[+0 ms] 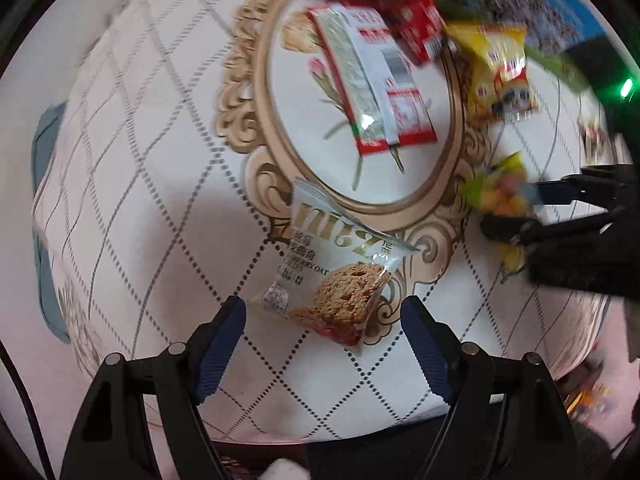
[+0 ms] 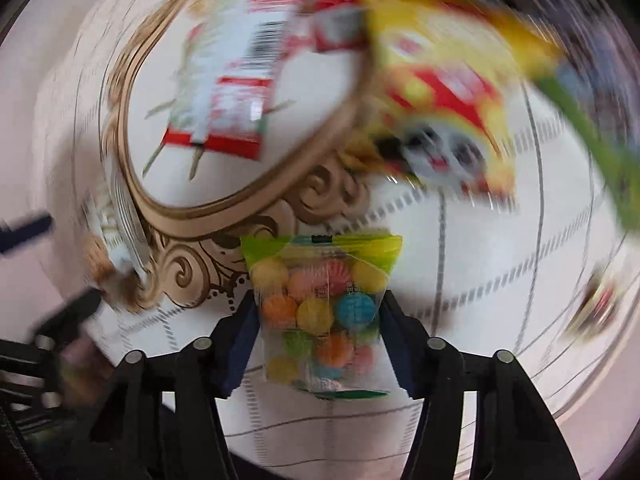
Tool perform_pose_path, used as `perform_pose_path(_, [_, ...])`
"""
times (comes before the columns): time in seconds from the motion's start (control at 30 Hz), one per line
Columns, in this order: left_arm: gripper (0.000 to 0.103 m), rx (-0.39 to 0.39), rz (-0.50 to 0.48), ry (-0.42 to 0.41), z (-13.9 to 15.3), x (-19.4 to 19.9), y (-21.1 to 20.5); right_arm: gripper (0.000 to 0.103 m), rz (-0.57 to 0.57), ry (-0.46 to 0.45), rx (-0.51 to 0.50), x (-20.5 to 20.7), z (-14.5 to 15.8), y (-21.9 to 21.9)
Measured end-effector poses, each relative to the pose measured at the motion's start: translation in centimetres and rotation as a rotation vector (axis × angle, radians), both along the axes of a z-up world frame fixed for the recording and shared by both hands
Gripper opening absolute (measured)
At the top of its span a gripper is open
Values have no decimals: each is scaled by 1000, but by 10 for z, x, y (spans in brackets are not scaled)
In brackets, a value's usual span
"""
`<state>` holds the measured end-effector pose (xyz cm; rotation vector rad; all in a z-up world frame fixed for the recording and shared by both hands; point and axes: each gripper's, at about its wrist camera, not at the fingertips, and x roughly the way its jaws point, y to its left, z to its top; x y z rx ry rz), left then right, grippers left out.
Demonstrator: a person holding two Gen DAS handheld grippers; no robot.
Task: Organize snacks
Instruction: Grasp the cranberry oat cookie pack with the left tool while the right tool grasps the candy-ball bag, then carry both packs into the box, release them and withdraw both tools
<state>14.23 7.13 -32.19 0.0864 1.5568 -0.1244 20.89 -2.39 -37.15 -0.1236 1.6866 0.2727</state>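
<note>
Near the table's point(image 1: 132, 184) front edge, the left gripper point(image 1: 323, 318) hangs with its jaws spread wide over the oat cookie packet point(image 1: 340, 276), which lies flat on the cloth between the blue pads point(image 1: 222, 334), touching neither; it looks lined up for a pick. Toward the right edge, the right gripper point(image 2: 318, 312) has the candy bag point(image 2: 322, 304) squeezed between its pads, apparently to carry it. Further back, a red-and-white packet point(image 1: 376, 84) lies inside the printed oval frame point(image 1: 256, 80), and a yellow snack bag point(image 1: 504, 72) sits just outside it, perhaps a gathering spot.
</note>
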Motion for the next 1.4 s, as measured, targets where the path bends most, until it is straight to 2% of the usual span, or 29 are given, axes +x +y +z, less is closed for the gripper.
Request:
perform_pose_path(0.07, [79,23,-22,30,-10,13,-11,60,-94,42,75,2,0,-16])
perform_pose_path(0.13, [76,2,4,45,-21,22,-11,60,-115,38,90,3,4,-28])
perform_pose_path(0.17, [72,-32,68,55,-25,27,-4,60,-121,24,89,6,7,-31])
perform_pose_path(0.2, [64,-71,121,69,-28,34,4,60,-128,12,88,7,9,-41])
perform_pose_path(0.27, [64,-151,244,92,-31,40,20,60,-168,-17,90,3,5,-35])
perform_pose_path(0.37, [64,-192,311,98,-37,46,28,61,-195,-51,76,-2,5,-39])
perform_pose_path(0.47, [64,-167,310,101,-48,48,27,61,-190,-85,50,-22,3,-34])
perform_pose_path(0.6, [63,-118,298,81,-53,47,5,61,-159,-101,11,-37,-5,-10])
perform_pose_path(0.63, [55,-108,299,70,-53,47,-4,60,-158,-109,8,-42,-8,-1])
perform_pose_path(0.67, [55,-106,298,53,-49,45,-6,58,-157,-122,6,-44,-5,-1])
perform_pose_path(0.7, [53,-109,299,47,-38,38,-19,57,-163,-131,10,-50,-4,1])
perform_pose_path(0.83, [51,-130,291,29,-20,26,-26,54,-215,-144,65,-68,7,-4])
perform_pose_path(0.93, [51,-138,263,4,-4,24,-38,54,-239,-171,115,-63,34,-7])
perform_pose_path(1.1, [51,-226,254,-46,44,34,-58,54,-257,-256,211,-67,102,-27])
perform_pose_path(1.2, [51,-280,234,-111,86,53,-71,54,-277,-332,260,-69,154,-49])
perform_pose_path(1.3, [51,-313,185,-183,135,91,-93,54,-301,-415,302,-51,198,-71])
perform_pose_path(1.37, [51,-308,158,-217,158,126,-94,54,-310,-473,311,-30,228,-76])
perform_pose_path(1.4, [51,-309,142,-225,166,134,-83,54,-311,-493,308,-22,233,-74])
